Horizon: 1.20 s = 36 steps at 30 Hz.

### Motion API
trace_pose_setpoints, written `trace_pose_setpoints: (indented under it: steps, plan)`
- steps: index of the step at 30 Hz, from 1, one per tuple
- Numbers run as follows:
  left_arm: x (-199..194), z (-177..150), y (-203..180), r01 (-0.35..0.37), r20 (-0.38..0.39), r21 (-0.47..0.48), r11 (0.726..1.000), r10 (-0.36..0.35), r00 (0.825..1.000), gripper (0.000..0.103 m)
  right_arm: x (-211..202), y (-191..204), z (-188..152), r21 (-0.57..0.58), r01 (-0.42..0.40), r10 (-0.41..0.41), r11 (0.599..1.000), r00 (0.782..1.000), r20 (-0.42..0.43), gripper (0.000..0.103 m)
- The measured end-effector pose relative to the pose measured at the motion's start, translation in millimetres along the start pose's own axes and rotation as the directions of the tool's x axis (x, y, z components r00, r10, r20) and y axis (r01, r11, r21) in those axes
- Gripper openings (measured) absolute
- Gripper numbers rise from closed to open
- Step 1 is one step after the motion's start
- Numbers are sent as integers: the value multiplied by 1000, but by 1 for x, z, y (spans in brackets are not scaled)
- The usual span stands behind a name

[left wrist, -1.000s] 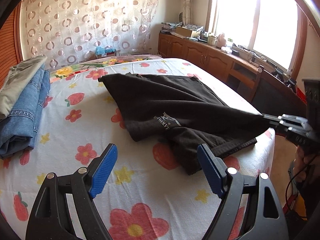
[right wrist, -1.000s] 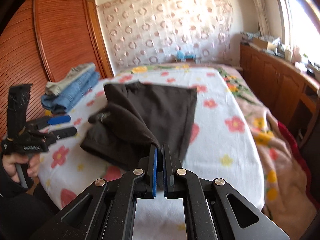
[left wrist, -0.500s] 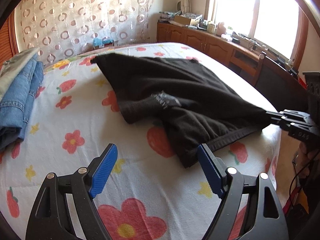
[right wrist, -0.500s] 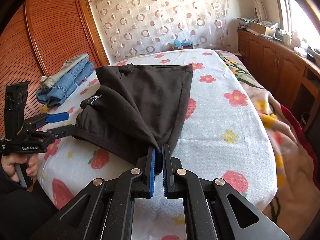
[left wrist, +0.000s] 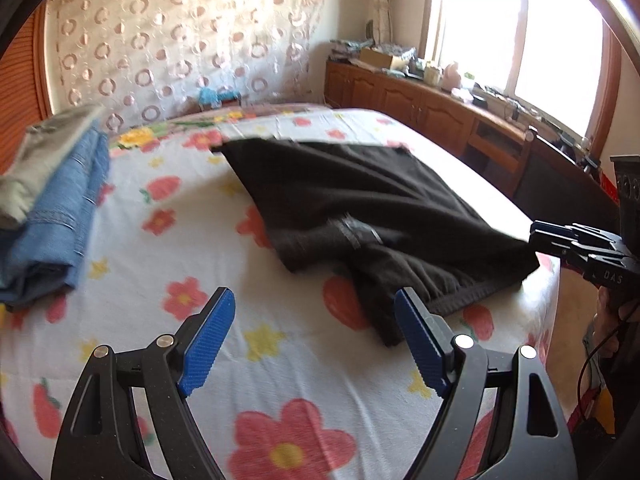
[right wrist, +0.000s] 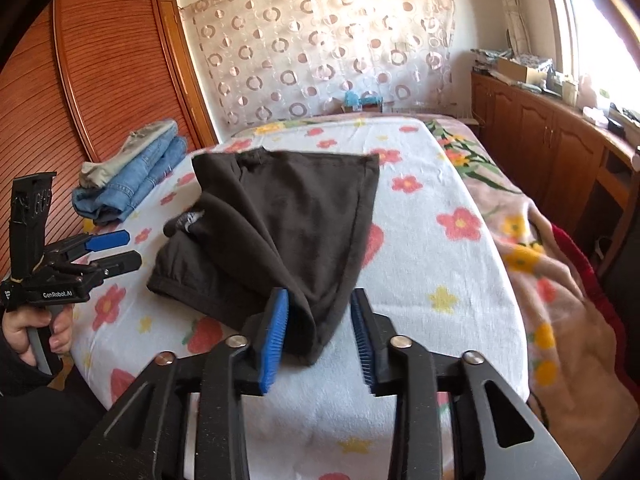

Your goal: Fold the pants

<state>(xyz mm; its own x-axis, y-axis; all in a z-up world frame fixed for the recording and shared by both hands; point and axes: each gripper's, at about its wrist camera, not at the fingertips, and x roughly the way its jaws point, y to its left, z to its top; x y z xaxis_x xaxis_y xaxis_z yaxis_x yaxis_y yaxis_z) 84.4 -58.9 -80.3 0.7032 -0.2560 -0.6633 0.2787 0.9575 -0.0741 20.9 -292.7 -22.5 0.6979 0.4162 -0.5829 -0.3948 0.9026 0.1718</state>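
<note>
Flowery bed (right wrist: 460,264) takes up most of the room, black pants (right wrist: 288,216) bunched mid-bed. Folded jeans stack (right wrist: 132,176) sits at 10 o'clock. Right tool (right wrist: 320,330) spread around a pants corner; left tool (left wrist: 312,340) spread too, holding nothing.

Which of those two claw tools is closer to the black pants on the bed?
The right gripper: its open jaws straddle a corner of the black fabric pants. The left gripper, also open, hovers over the flowered bedsheet just short of them.
</note>
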Motion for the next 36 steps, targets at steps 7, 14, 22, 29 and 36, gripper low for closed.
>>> trace_pose_setpoints:
  steps: [7, 14, 22, 29, 36]
  plan:
    - [-19, 10, 15, -40, 52, -11, 999, 41, 998, 83, 6, 16, 14, -55, -23, 25, 998, 999, 25, 41]
    - [-28, 14, 29, -64, 83, -24, 998, 66, 994, 83, 33, 40, 34, -107, -82, 85, 991, 996, 21, 41]
    - [-42, 16, 44, -85, 116, -43, 995, 89, 989, 83, 89, 69, 59, -149, -186, 183, 971, 983, -29, 41]
    - [-48, 17, 54, -93, 132, -62, 994, 100, 986, 83, 134, 92, 71, -213, -240, 221, 947, 969, -110, 41]
    - [-48, 15, 63, -100, 134, -76, 992, 109, 985, 83, 159, 110, 76, -281, -268, 224, 922, 958, -180, 41]
